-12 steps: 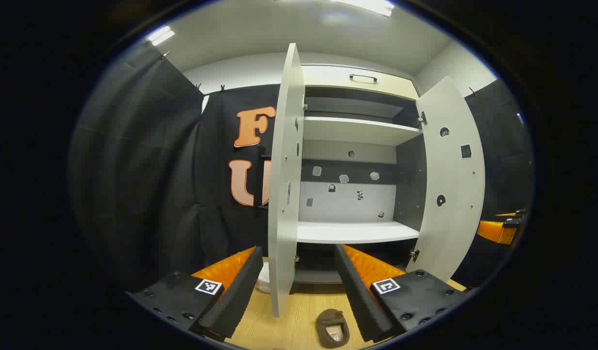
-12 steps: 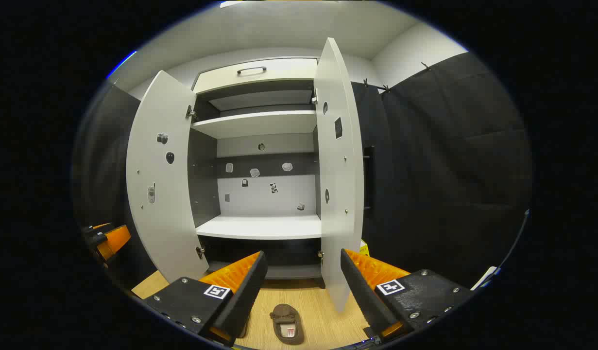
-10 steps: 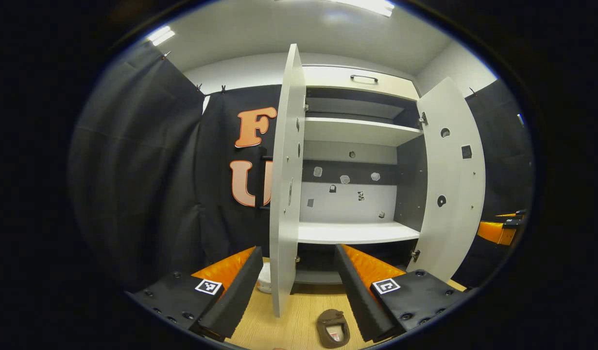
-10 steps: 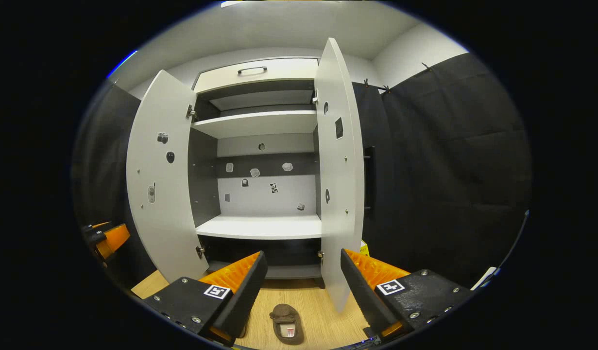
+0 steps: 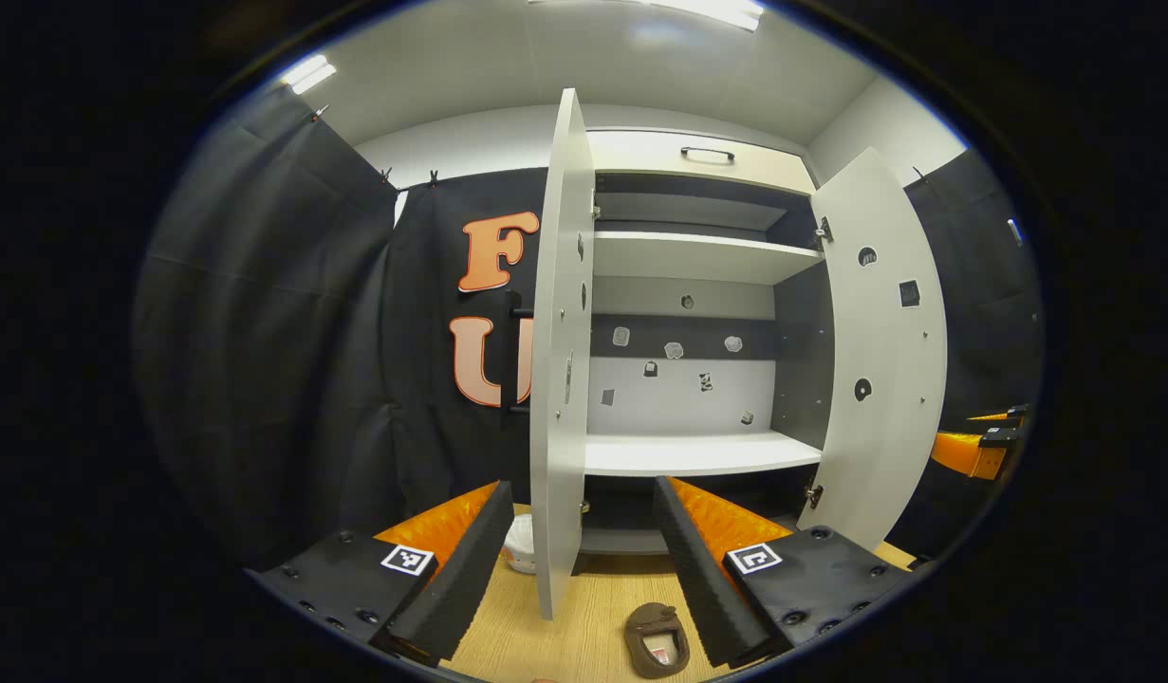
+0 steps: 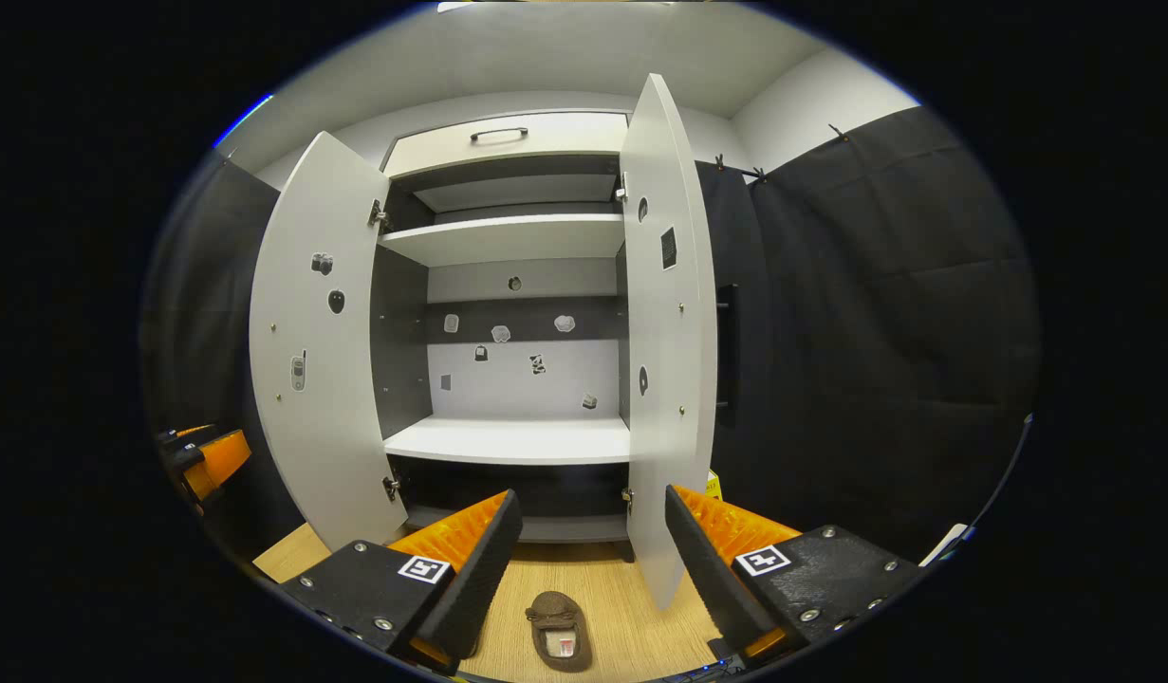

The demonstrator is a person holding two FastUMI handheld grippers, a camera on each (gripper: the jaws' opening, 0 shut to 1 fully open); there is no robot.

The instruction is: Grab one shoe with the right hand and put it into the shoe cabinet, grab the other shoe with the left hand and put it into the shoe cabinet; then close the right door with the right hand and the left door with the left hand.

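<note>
Basically nothing done yet: both cabinet doors hang open, shelves bare, a brown shoe (image 6: 558, 643) sits on the floor just below the wide-open, empty right gripper (image 6: 588, 560), and the left gripper (image 5: 579, 555) is wide and empty too.

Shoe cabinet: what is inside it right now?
Both doors stand open. The shoe cabinet shows bare white shelves and small stickers on its back wall; no shoe is visible inside. One brown shoe lies on the floor in front. The dark bottom compartment is partly hidden by the right gripper.

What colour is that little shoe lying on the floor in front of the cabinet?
The shoe is dark brown, with a pale insole patch. It shows best in the right gripper view.
</note>
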